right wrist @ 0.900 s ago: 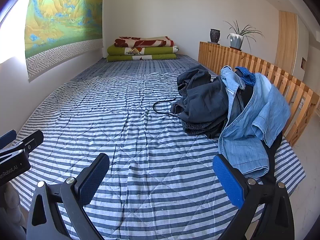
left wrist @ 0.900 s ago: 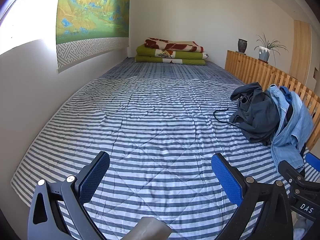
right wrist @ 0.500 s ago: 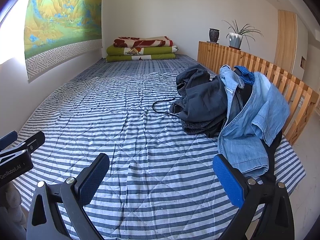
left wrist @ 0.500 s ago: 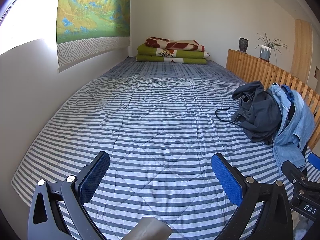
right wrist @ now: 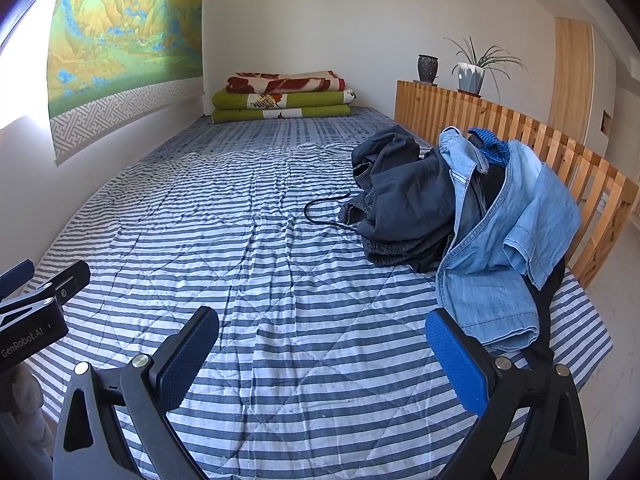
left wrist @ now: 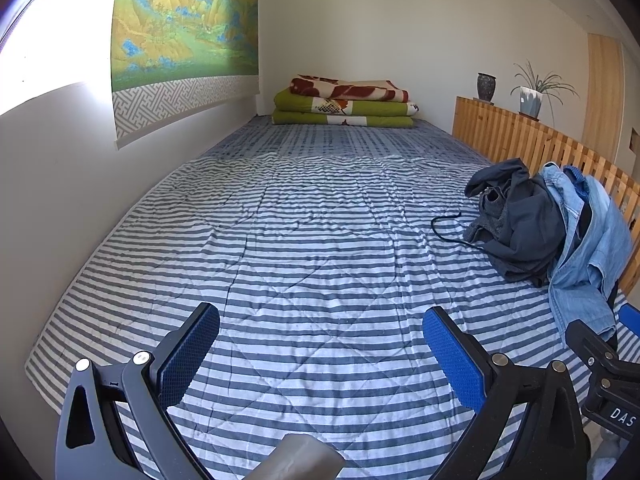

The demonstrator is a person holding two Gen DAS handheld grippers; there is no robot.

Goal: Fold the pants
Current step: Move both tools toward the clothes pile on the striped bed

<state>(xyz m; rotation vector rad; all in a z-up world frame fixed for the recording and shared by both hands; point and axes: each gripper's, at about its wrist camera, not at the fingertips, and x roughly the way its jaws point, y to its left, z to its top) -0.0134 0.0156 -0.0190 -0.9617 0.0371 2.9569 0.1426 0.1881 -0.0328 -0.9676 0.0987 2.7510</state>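
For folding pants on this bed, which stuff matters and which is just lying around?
For the job:
- dark pants heaped near the rail
- denim garment draped over the heap
- striped bed cover as folding surface
- left gripper and right gripper, jaws open

Lying about:
- folded blankets
- dark vase
- potted plant
- wall hanging

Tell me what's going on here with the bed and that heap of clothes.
A person holds two grippers over a striped quilt, and nothing is picked up yet. The left gripper and right gripper are both open and empty. The clothes pile, dark garments with light blue denim draped on it, sits unfolded by the wooden rail.
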